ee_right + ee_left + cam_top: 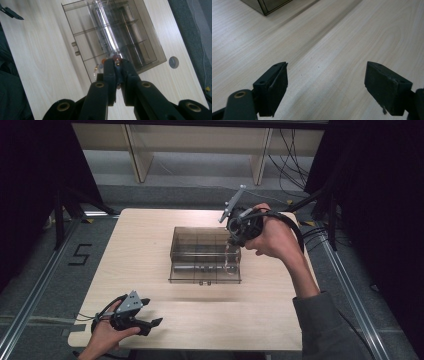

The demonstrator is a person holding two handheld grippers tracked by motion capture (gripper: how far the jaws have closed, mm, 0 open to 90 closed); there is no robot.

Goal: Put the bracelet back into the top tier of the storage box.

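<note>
High view: left gripper (pixel 150 323) parked low on the table (pixel 125 250), jaws spread, nothing between. Right gripper (pixel 232 240) above the smoky box (pixel 205 255), pinching a clear tube (pixel 229 260).

Left gripper view: bare wood.

Right gripper view: jaws pressed tight on the tube's end. Could snag a divider if tilted. Tube's contents hard to make out.

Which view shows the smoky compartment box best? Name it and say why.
The high view: the whole box shows, all four walls visible. The right gripper view looks down into its dividers, but the jaws and a clear tube cover part. The left gripper view catches one corner at its top edge.
</note>
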